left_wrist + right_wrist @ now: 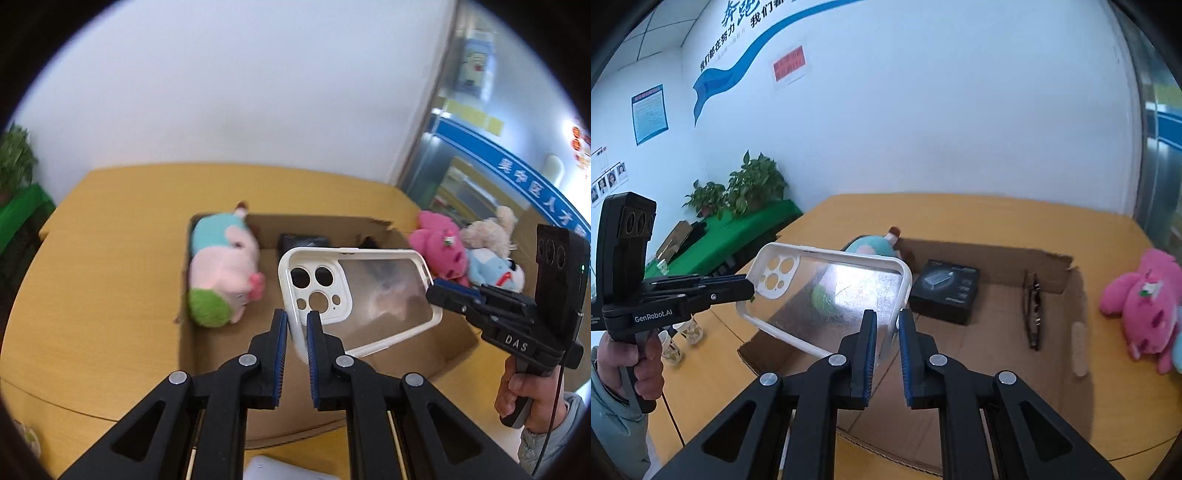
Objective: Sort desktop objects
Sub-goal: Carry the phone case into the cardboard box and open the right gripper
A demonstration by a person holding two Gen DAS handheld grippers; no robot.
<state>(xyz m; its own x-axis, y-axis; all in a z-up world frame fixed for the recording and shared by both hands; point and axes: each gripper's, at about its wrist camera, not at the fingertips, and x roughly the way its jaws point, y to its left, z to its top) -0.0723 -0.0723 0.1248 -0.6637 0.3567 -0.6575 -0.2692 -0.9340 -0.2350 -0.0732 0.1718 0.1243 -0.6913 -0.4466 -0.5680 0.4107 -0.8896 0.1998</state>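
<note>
Both tongs, left tongs [297, 325] and right tongs [886, 325], clamp opposite ends of the phone case [354, 295] (held level) above the cardboard box [1052, 369].

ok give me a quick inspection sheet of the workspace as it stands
surface: yellow wooden table, cardboard box open on it
job's things: white phone case held over the box by both grippers; pastel plush, black boxed gadget and a thin dark item inside the box; pink plush, beige plush and blue plush on the table outside it
clutter: plastic cups on the table's edge
grippers: left gripper jaws shut on the case's camera end; right gripper jaws shut on the other end
cables: black cable hangs from the right gripper's handle
surroundings: white wall, potted plants on a green-covered stand, wall posters
</note>
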